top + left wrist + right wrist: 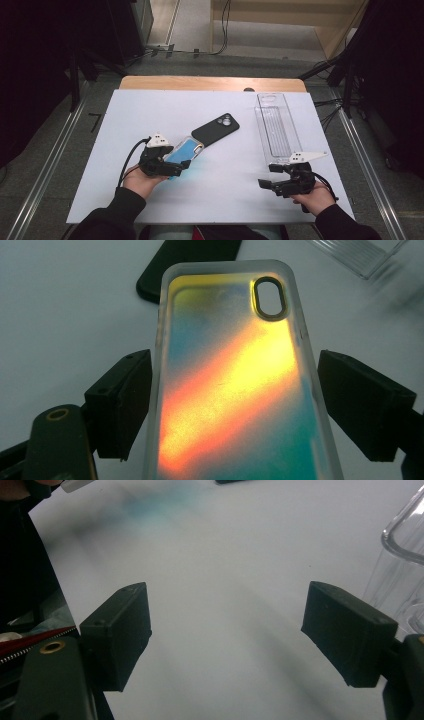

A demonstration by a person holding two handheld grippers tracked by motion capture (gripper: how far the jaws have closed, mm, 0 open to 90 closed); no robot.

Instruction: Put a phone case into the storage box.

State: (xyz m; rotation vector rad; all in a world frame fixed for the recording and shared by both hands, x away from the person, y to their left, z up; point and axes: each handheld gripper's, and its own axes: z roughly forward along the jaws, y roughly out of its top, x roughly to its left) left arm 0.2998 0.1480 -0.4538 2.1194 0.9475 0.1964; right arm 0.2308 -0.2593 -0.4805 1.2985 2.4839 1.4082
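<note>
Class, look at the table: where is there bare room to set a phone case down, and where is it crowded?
Free patches: the white board left of the black phone; the near strip between the left gripper and right gripper. Crowded: the middle, where the iridescent phone case sits between the left gripper's jaws beside the phone, and the right edge, taken by the clear plastic tray.

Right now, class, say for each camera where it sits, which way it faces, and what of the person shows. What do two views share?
High view: above the person's side, looking forward and down on the white table; forearms, hands, left gripper, right gripper.
Left gripper view: on that gripper, looking along its jaws at the iridescent phone case between them.
Right gripper view: along open jaws over bare table.
Shared: high and left gripper views both show the black phone and clear tray.
</note>
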